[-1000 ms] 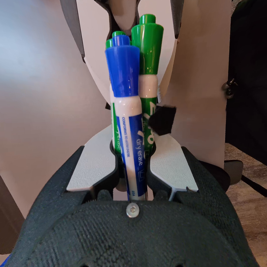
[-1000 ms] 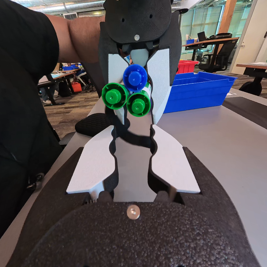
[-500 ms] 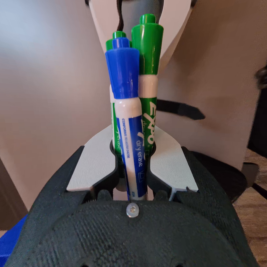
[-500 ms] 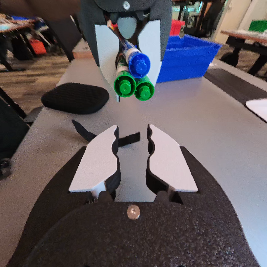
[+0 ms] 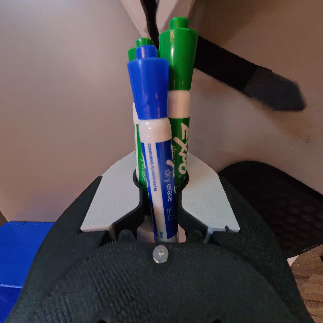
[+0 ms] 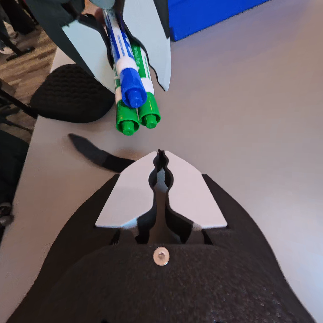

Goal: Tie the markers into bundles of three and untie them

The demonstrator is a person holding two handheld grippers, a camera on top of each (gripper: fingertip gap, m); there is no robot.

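My left gripper (image 5: 160,162) is shut on three markers, one blue (image 5: 152,97) and two green (image 5: 176,61), caps pointing forward. The right wrist view shows it (image 6: 139,87) holding them tilted down over the grey table (image 6: 244,122), blue cap (image 6: 132,89) on top of the green caps (image 6: 127,122). My right gripper (image 6: 160,153) is shut on one end of a black strap (image 6: 97,153); the rest trails left on the table. The strap (image 5: 244,73) is not around the markers.
A blue bin (image 6: 209,17) stands at the back of the table and also shows in the left wrist view (image 5: 14,262). A black mesh chair part (image 6: 70,94) sits beyond the table's left edge.
The strap came off the markers and dropped to the table. My right gripper went down to it and shut on its end. My left gripper tilted the markers downward.
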